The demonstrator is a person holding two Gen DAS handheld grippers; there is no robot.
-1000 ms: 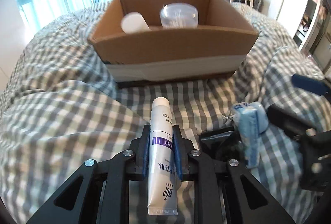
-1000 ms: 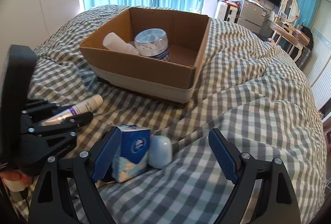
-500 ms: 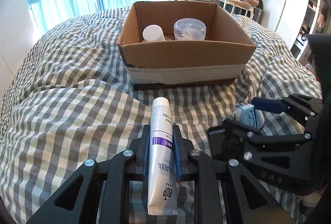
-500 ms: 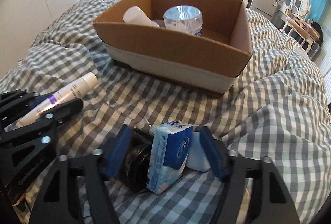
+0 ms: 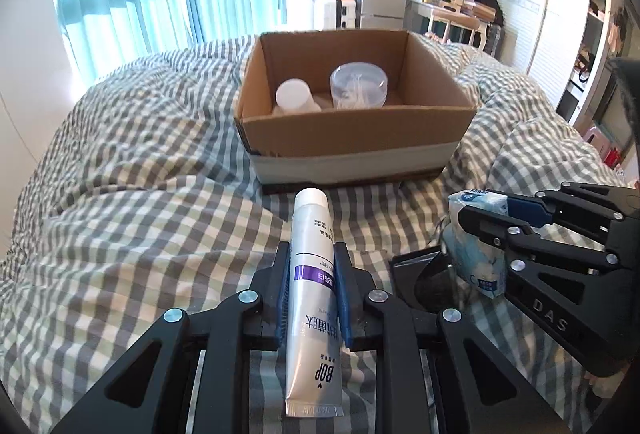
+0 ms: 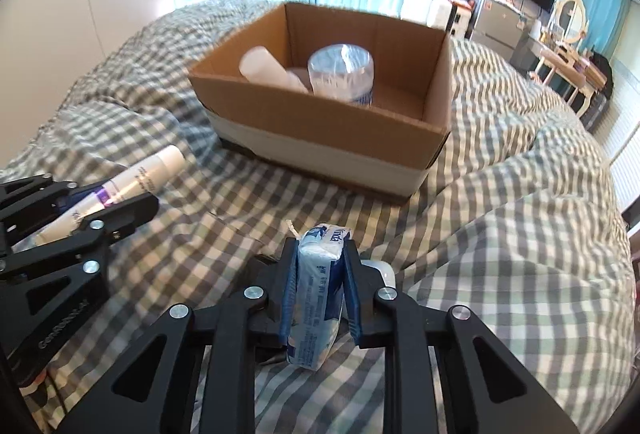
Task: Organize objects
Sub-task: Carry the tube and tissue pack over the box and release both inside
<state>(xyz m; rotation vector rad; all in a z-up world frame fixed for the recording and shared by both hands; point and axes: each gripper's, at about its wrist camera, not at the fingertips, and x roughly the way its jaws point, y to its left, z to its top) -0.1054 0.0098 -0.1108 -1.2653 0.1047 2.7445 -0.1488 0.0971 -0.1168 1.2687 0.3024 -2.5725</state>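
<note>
A: How far along are we?

B: A white bottle [image 5: 295, 98] and a clear tub [image 5: 359, 85] sit in the cardboard box [image 5: 356, 129] mid-bed. Two items remain outside it.

A: And our grippers?

B: Our left gripper [image 5: 311, 290] clamps the toothpaste tube [image 5: 312, 282]; our right gripper [image 6: 319, 286] has just been closing and now pinches the tissue pack [image 6: 318, 290] above the quilt [image 5: 140, 193].

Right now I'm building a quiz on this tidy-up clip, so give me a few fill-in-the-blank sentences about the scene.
1. The left gripper is shut on the ____.
2. The right gripper has just been closing and now pinches the blue tissue pack between its ____.
3. The clear round tub sits inside the ____.
4. The cardboard box rests on a ____ duvet.

Missing words: toothpaste tube; pads; cardboard box; checked
</note>
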